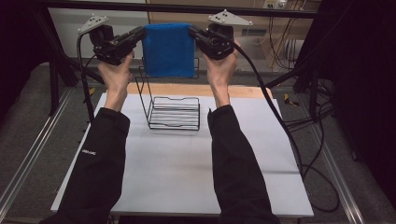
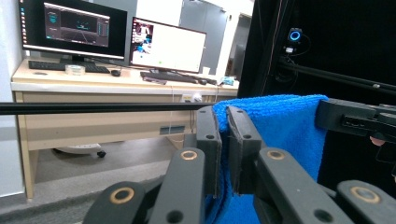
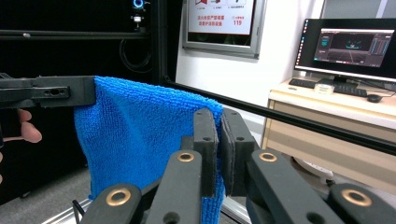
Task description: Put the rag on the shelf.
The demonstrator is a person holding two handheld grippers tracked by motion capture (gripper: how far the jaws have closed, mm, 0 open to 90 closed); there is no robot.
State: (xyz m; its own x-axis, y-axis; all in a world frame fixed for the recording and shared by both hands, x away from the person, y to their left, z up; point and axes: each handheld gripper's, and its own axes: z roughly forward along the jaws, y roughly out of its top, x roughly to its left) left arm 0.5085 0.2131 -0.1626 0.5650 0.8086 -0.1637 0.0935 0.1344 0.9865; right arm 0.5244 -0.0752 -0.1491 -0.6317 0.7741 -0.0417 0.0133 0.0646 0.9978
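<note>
Blue terry cloth towel (image 1: 168, 50) held aloft, left gripper (image 1: 138, 35) and right gripper (image 1: 193, 32) each clamped on a top corner, high view adds black wire rack (image 1: 173, 112) on white table (image 1: 187, 163) below.

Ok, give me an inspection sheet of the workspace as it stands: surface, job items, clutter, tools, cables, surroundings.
Surface: white table, wooden strip at far edge, bare apart from the rack.
Job's things: blue towel held spread in the air above the black wire rack, which stands on the table.
Clutter: nothing seen.
Grippers: left tool shut on the towel's left top corner; right tool shut on the right top corner.
Cables: one trails from each tool; loops lie on the floor at right.
Surroundings: black frame, desk with monitors beyond.
</note>
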